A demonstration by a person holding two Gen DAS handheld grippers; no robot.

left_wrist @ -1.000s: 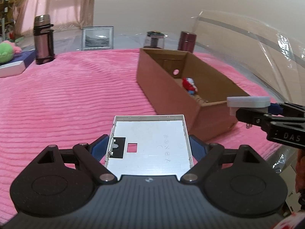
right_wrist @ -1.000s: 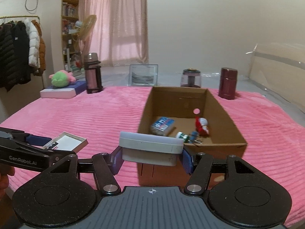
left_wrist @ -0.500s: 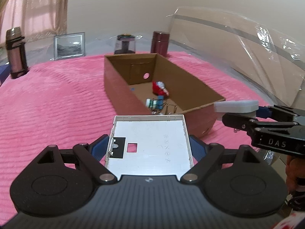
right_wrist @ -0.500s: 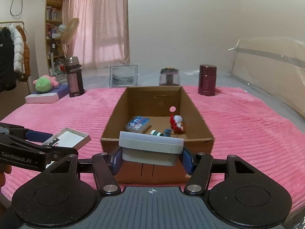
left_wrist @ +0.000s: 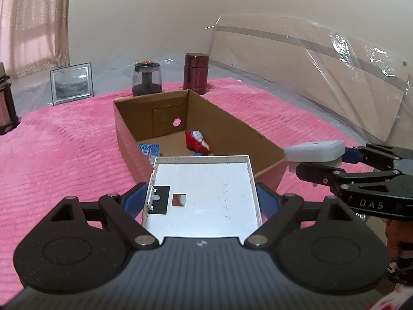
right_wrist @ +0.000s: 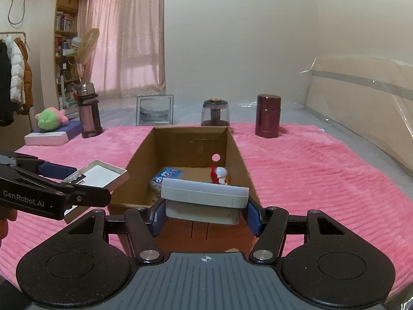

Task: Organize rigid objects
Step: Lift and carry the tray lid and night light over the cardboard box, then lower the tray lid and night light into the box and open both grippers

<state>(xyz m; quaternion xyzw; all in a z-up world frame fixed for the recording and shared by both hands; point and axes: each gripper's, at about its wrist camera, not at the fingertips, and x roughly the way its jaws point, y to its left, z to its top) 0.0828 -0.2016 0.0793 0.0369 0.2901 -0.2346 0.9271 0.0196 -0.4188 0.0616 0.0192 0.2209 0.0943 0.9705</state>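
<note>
Left gripper (left_wrist: 202, 201) — jaws clamped on the side edges of a flat white tray-like panel (left_wrist: 204, 191). Right gripper (right_wrist: 205, 213) — jaws clamped on the ends of a white rounded device (right_wrist: 205, 193), long axis crosswise. The cardboard box (right_wrist: 240, 155) lies directly ahead of both on the pink blanket (right_wrist: 322, 170); the right gripper appears more squarely lined up with its near wall. A red figurine (right_wrist: 219, 174) and blue packet (right_wrist: 167, 175) lie inside; both carried items hide the near part of the box floor.

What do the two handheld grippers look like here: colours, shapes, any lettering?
Both are matte black linkage grippers with blue finger pads, silver pivot pins and a grey ribbed body with round black side discs. The left gripper reads "GenRobot.AI" in white on its side; the right gripper reads "DAS".
</note>
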